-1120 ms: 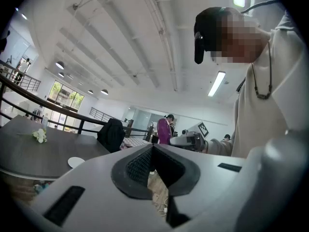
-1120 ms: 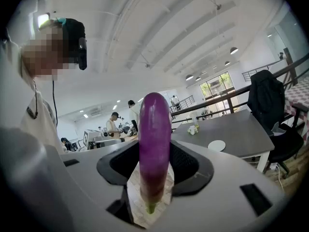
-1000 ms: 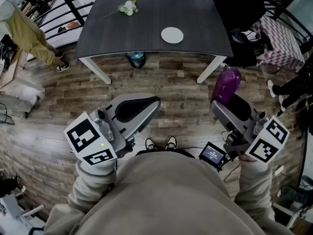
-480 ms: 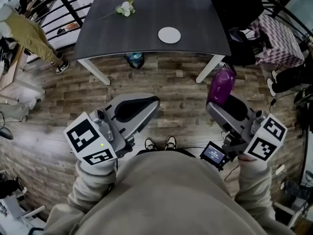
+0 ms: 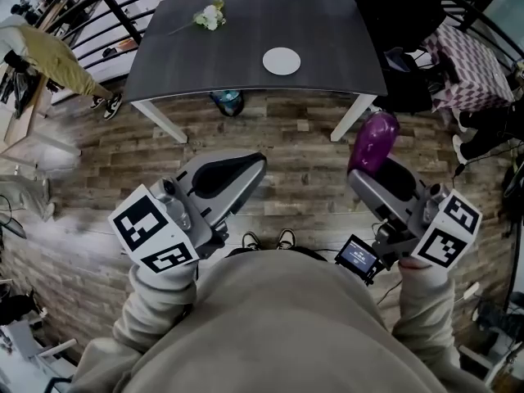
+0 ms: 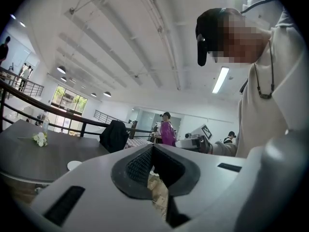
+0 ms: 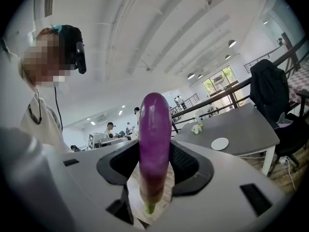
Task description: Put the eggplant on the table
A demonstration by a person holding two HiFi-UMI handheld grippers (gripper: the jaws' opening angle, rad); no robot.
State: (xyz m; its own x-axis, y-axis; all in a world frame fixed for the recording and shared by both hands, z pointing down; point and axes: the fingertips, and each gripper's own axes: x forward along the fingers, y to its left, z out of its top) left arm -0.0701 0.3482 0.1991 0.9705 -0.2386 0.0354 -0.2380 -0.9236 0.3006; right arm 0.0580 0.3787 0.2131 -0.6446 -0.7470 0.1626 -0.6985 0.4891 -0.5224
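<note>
- Head view: my right claw (image 5: 366,173) is clamped on the eggplant (image 5: 375,140). The eggplant stands upright out of the claw, above the wooden floor (image 5: 286,142) and well short of the desk (image 5: 246,72). My left claw (image 5: 255,164) is closed together on nothing.
- Head view, dishes: the only dish I can make out on the desk is a white plate (image 5: 282,60), and it is bare. A flower sprig (image 5: 209,16) lies near the far edge.
- Left gripper view: the pads meet at the tip with nothing between them. This claw has no job yet, I judge.
- Right gripper view: the pads press the eggplant's lower part, stem end down, and the purple bulk rises above them. It looks top-heavy to me. I would hold firm, carry it steadily over a bare patch of desk beside the plate, tip it onto its side, and part the claw only once it rests.
</note>
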